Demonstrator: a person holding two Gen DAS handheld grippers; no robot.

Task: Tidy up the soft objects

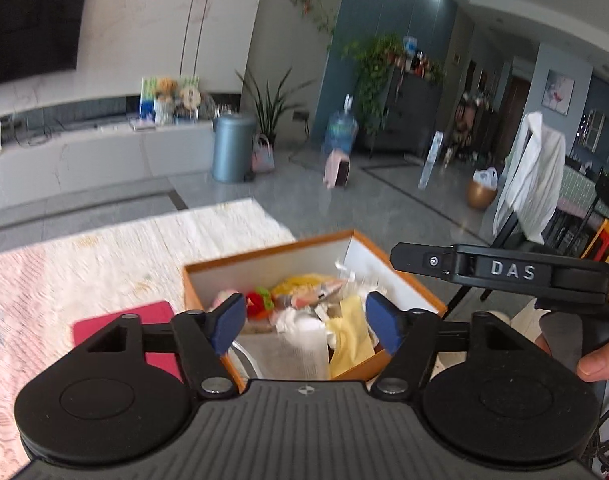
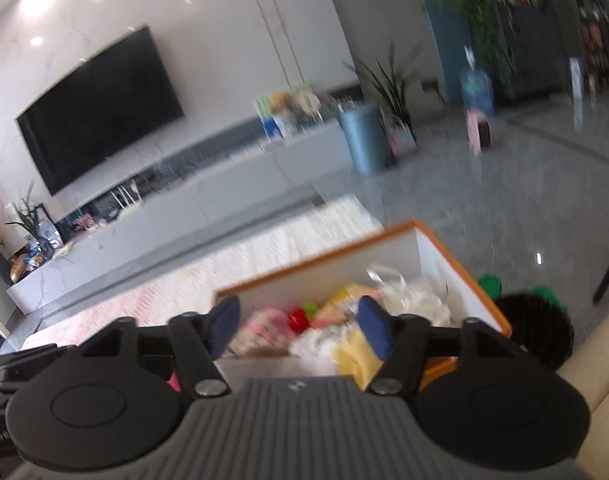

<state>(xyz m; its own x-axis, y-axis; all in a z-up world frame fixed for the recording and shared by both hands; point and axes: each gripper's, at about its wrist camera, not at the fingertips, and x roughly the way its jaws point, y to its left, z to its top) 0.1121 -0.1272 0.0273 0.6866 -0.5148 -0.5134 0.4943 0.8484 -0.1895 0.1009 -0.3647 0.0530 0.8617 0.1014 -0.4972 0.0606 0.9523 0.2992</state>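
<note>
From the left wrist camera I see my left gripper (image 1: 304,322) with its blue pads (image 1: 229,322) spread wide and nothing between them; it hangs above an orange-rimmed cardboard box (image 1: 404,276) with white inner walls. The box stands on a pale patterned tablecloth (image 1: 104,256), and a flat red pad (image 1: 104,326) lies on the cloth just left of it. Inside the box the soft objects are piled together: a pale yellow cloth (image 1: 350,338) at the near right, a crumpled white fabric piece (image 1: 304,330) beside it, a small red and green plush item (image 1: 260,302) toward the left, and a yellow bundle (image 1: 300,282) behind. At the right edge of this view a second black handle marked "DAS" (image 1: 512,270) is held by a person's hand (image 1: 602,360). From the right wrist camera my right gripper (image 2: 300,328) is likewise released, its pads (image 2: 374,330) apart and clear of the contents, poised over the same box (image 2: 480,292). Here the yellow cloth (image 2: 352,354) sits nearest the right-hand pad, with white fabric (image 2: 320,338) and a pink item (image 2: 264,326) further left. This view is motion-blurred, so I cannot identify the crinkled, possibly plastic-wrapped piece (image 2: 408,300) at the back of the box with confidence. A dark round object (image 2: 536,328) sits just right of the box. Beyond the table are a grey tiled floor (image 1: 384,208), a blue-grey bin (image 1: 232,148) and a wall-mounted television (image 2: 100,112).
</note>
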